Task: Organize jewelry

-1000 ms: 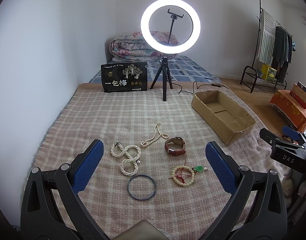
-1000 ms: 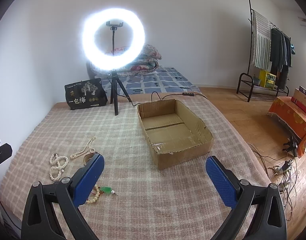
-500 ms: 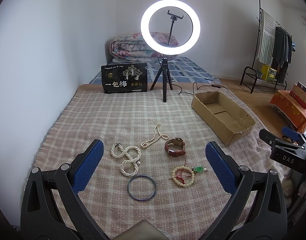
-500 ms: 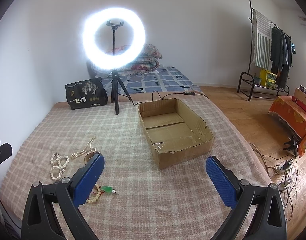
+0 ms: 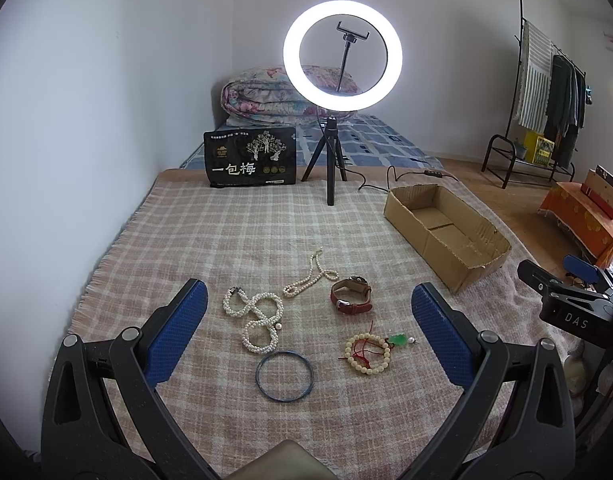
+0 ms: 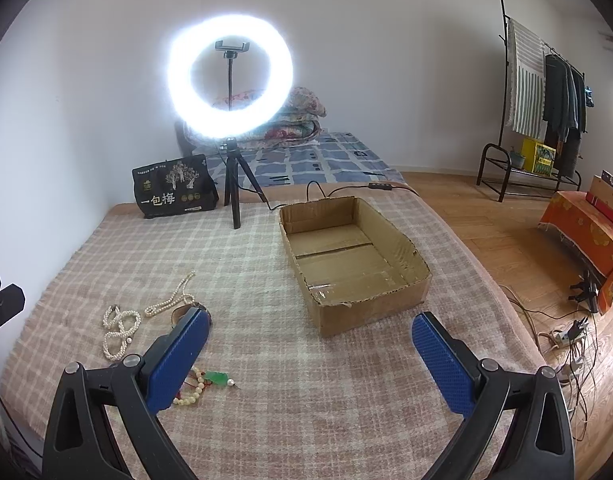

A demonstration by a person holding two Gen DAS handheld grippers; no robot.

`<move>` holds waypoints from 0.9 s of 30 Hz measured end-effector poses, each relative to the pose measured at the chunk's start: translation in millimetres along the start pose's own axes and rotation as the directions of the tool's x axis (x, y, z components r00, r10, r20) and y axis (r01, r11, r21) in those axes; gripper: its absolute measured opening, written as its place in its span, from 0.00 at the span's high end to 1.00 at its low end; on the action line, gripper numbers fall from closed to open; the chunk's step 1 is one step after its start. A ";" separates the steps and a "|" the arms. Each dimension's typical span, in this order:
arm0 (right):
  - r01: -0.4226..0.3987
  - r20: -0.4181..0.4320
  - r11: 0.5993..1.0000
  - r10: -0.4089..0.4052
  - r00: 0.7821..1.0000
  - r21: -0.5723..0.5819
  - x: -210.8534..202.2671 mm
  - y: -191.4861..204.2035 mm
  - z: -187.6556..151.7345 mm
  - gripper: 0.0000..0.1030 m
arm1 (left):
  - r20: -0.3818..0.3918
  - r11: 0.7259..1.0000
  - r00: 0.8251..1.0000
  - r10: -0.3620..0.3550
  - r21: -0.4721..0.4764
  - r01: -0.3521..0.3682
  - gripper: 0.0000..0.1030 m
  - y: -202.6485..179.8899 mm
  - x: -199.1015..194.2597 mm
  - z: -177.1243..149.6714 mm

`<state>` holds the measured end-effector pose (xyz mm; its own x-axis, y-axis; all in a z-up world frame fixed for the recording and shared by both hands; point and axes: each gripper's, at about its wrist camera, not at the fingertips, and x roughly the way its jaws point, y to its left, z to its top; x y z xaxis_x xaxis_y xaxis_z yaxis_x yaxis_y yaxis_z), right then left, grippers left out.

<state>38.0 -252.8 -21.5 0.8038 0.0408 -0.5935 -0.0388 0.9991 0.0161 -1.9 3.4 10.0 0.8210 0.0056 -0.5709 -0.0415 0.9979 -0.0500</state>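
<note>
Jewelry lies on a checked blanket: a long pearl necklace, a short pearl strand, a red-strap watch, a beige bead bracelet with a green pendant and a dark blue bangle. My left gripper is open and empty above them. An empty cardboard box stands ahead of my right gripper, which is open and empty. The right wrist view also shows the pearl necklace and the bead bracelet, partly hidden behind the left finger.
A lit ring light on a tripod and a black bag stand at the blanket's far end. A folded quilt lies on the bed behind. A white wall runs along the left. The blanket's right edge drops to a wooden floor with cables.
Both views have shifted very slightly. The jewelry and the box have not moved, and both grippers stay open.
</note>
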 end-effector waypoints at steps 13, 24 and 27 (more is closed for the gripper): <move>-0.001 0.000 1.000 0.001 1.000 -0.001 0.1 -0.4 -0.7 0.00 | 0.003 1.000 1.000 0.001 -0.001 -0.001 0.00 0.3 0.2 -0.9; -0.006 -0.005 1.000 0.006 1.000 -0.007 2.3 3.5 -0.8 0.00 | 0.003 1.000 1.000 0.001 -0.001 -0.001 0.00 0.6 -0.4 -0.4; -0.005 -0.004 1.000 0.005 1.000 -0.007 3.1 3.8 -1.0 0.00 | 0.003 1.000 1.000 0.001 -0.001 -0.001 0.00 1.2 -0.7 0.3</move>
<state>39.7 -248.8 -24.1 0.8011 0.0458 -0.5968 -0.0473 0.9988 0.0131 -2.4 4.6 10.6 0.8225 0.0066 -0.5688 -0.0425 0.9978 -0.0500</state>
